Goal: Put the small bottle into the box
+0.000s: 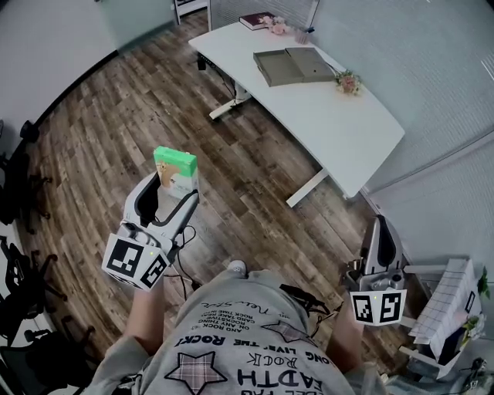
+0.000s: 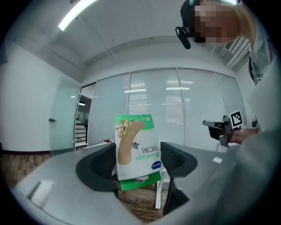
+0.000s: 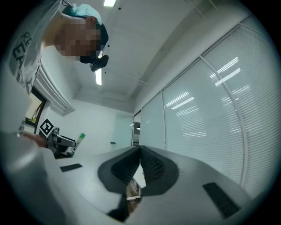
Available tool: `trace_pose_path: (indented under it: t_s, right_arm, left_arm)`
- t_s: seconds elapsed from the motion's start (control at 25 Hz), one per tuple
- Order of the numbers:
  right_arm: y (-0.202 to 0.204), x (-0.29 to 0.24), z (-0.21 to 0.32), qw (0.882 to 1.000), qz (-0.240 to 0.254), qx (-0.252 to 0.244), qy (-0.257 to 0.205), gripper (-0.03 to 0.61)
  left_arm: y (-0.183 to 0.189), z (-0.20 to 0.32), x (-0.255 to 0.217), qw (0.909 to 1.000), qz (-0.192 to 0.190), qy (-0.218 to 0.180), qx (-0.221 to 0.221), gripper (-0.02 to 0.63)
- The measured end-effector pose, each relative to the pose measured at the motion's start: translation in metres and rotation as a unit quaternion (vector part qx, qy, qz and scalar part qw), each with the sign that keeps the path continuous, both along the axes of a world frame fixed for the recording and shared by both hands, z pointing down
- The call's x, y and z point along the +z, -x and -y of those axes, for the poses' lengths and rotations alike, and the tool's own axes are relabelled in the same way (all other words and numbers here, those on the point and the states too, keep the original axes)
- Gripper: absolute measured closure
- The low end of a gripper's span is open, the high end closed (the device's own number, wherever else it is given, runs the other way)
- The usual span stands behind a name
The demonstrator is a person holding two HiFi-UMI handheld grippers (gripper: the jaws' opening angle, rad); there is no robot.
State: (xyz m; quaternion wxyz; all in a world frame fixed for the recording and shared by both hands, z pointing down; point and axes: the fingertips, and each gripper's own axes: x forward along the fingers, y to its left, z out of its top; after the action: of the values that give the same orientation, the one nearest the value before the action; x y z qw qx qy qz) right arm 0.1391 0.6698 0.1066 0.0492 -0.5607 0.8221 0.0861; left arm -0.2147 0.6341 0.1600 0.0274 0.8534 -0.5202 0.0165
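My left gripper (image 1: 171, 190) is held up over the wooden floor, shut on a green-and-white bandage box (image 1: 176, 167). In the left gripper view the bandage box (image 2: 136, 147) stands upside down between the two dark pads (image 2: 97, 169). The right gripper (image 1: 380, 233) hangs low at my right side, and in its own view its jaws (image 3: 140, 154) meet with nothing between them. An open grey box (image 1: 293, 65) lies on the white table (image 1: 347, 127) far ahead. No small bottle shows in any view.
A dark book (image 1: 255, 21) and small flower decorations (image 1: 347, 81) are on the table. Black office chairs (image 1: 15, 200) line the left wall. A white rack (image 1: 448, 308) stands at my lower right. Wooden floor lies between me and the table.
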Motion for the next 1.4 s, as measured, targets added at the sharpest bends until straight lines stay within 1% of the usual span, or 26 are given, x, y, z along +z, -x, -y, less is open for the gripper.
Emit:
trace_pose_path:
  t_s: [0.24,0.52,0.72,0.84,0.96,1.04,1.12,1.2,1.4]
  right_arm:
    - [0.008,-0.006,0.002,1.0,-0.001,-0.011,-0.014,0.565]
    - [0.001,0.002,0.029,1.0,0.007,-0.021,0.007,0.565]
    - [-0.008,0.007,0.074,0.999,0.008,-0.036,0.01,0.565]
    - [-0.017,-0.003,0.108,0.999,0.01,-0.043,0.006,0.565]
    - [-0.029,-0.009,0.157,0.999,0.013,-0.052,-0.003,0.565]
    - [-0.039,-0.004,0.197,0.998,0.014,-0.063,-0.005,0.565]
    - [-0.046,0.001,0.224,0.997,0.018,-0.072,-0.005,0.565]
    - [-0.048,-0.003,0.234,0.997,0.022,-0.08,-0.008,0.565]
    - [-0.046,-0.01,0.239,0.995,0.024,-0.101,-0.013,0.565]
  left_arm:
    - [-0.001,0.004,0.003,1.0,-0.001,0.001,0.002,0.287]
    - [-0.007,0.024,0.011,0.9998,-0.004,0.017,-0.004,0.287]
    - [-0.015,0.057,0.011,0.9997,-0.005,0.01,-0.022,0.287]
    - [-0.026,0.086,0.005,0.9996,-0.007,0.006,-0.027,0.287]
    - [-0.041,0.129,-0.002,0.9996,0.001,-0.001,-0.03,0.287]
    - [-0.051,0.163,-0.001,0.9993,0.003,-0.005,-0.038,0.287]
    - [-0.06,0.185,0.001,0.9989,0.007,-0.007,-0.045,0.287]
    - [-0.064,0.189,-0.003,0.9986,0.008,-0.008,-0.052,0.288]
    - [-0.064,0.184,-0.01,0.9977,0.007,-0.012,-0.066,0.287]
